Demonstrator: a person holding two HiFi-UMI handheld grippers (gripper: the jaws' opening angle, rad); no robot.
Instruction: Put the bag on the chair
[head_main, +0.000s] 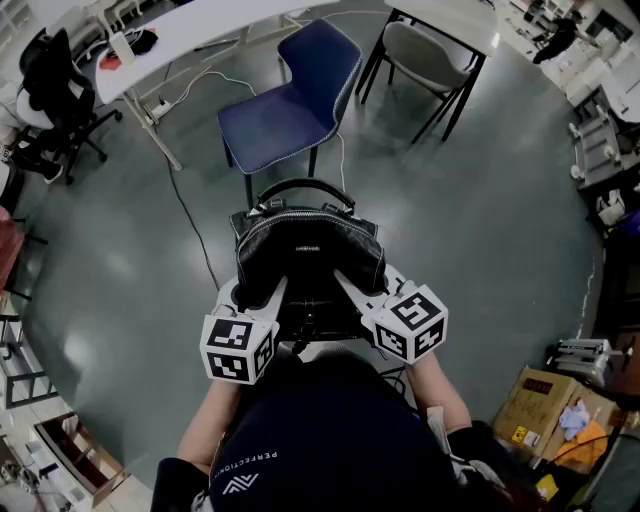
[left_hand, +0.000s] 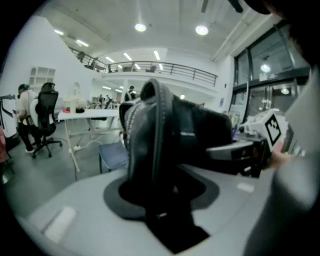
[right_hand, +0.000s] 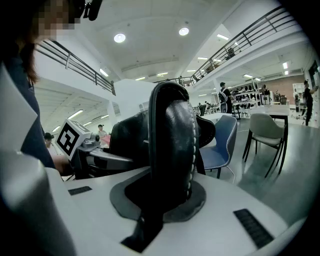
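I hold a black leather bag in the air between both grippers, its handle arched up at the far side. The left gripper is shut on the bag's left side and the right gripper is shut on its right side. A blue chair stands just beyond the bag with nothing on its seat. In the left gripper view the bag fills the space between the jaws, and the blue chair shows behind it. In the right gripper view the bag is clamped the same way, with the blue chair behind.
A grey chair stands to the right of the blue one under a white table. A long white table runs at the back left, with a black office chair beside it. A cable trails over the floor. A cardboard box sits at the lower right.
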